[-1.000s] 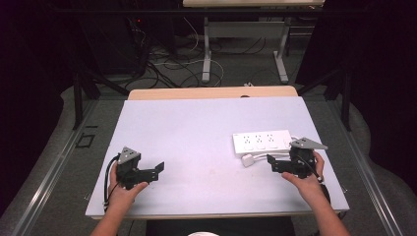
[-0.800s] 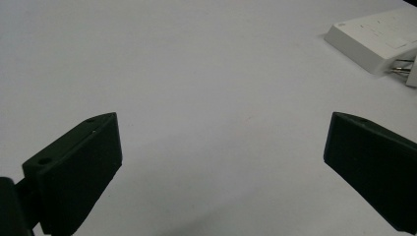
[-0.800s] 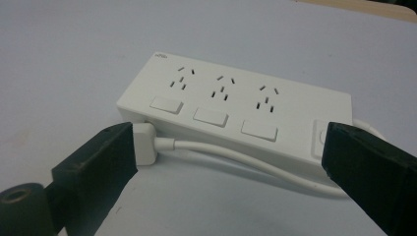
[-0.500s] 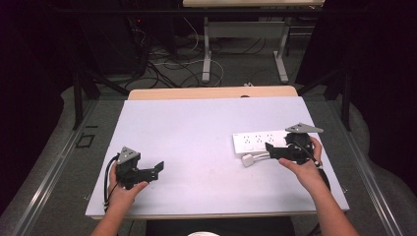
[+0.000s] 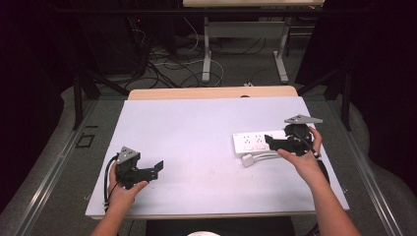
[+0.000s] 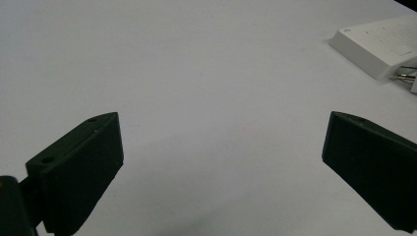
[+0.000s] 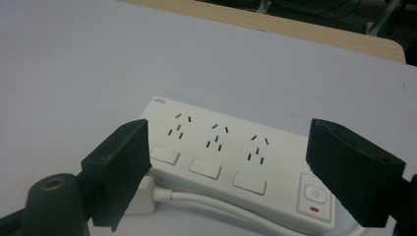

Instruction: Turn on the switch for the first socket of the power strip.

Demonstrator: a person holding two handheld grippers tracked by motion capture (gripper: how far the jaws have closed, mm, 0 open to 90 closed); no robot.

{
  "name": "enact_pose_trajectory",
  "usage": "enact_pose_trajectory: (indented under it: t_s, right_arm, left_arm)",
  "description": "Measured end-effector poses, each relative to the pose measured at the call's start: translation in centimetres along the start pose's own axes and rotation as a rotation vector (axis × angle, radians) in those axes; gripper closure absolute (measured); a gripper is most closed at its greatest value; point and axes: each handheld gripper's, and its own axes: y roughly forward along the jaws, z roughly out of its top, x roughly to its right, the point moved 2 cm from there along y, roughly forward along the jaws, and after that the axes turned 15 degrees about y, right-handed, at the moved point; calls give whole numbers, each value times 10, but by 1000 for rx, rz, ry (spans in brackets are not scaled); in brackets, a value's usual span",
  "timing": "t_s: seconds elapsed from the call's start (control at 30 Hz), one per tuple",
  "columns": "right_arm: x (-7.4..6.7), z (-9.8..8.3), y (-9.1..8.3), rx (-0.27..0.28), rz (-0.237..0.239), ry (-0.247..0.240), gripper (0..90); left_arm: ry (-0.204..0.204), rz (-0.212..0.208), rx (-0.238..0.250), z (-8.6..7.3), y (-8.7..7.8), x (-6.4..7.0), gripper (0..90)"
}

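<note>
The white power strip [image 5: 259, 141] is lying flat on the right part of the pale surface [image 5: 196, 128], with its three sockets facing up. Its white plug [image 5: 247, 160] is lying just beside the near edge of the strip, and the white cable [image 7: 216, 202] is running along that same edge.

The right gripper [image 5: 269, 140] is being held above the strip, pointing at it from the right end. Its jaws are standing apart, and they have just been closing a little. In the right gripper view, the strip is seen in the space between the two jaws, but nothing is being pressed by them. The left gripper [image 5: 158, 167] is being held low over the bare surface, well apart from the strip, and its jaws are standing wide apart with nothing between them.

The work in hand is probably the picking of the plug or the strip, so some risks are being judged here. The plug is lying very near the strip, so one jaw could be set down on the strip's body and the plug could be pushed away instead of being taken. The cable is looking stiff and curved, so the plug may be turned by it when lifted. The strip is not being held by anything, so it could be dragged across the smooth surface by the cable.
</note>
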Motion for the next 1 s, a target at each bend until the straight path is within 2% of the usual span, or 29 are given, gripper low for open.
enact_pose_trajectory:
  t_s: [0.23, 0.4, 0.57, 0.77, 1.0]
  right_arm:
    - [-2, 11, 6, -11, 0, -20, 195]
    - [0, 16, 10, -6, 5, -5, 218]
    - [4, 17, 11, -3, -10, -5, 267]
    - [13, 14, 11, 27, -43, 7, 349]
    - [24, 8, 15, -6, -60, 43, 419]
  left_arm:
    - [2, 3, 2, 0, 0, -1, 20]
    - [0, 3, 0, 0, 0, -1, 20]
    - [3, 2, -2, 0, 1, -1, 22]
    - [-1, 10, -4, -1, 3, -1, 26]
    - [-3, 6, -10, -1, 3, -3, 29]
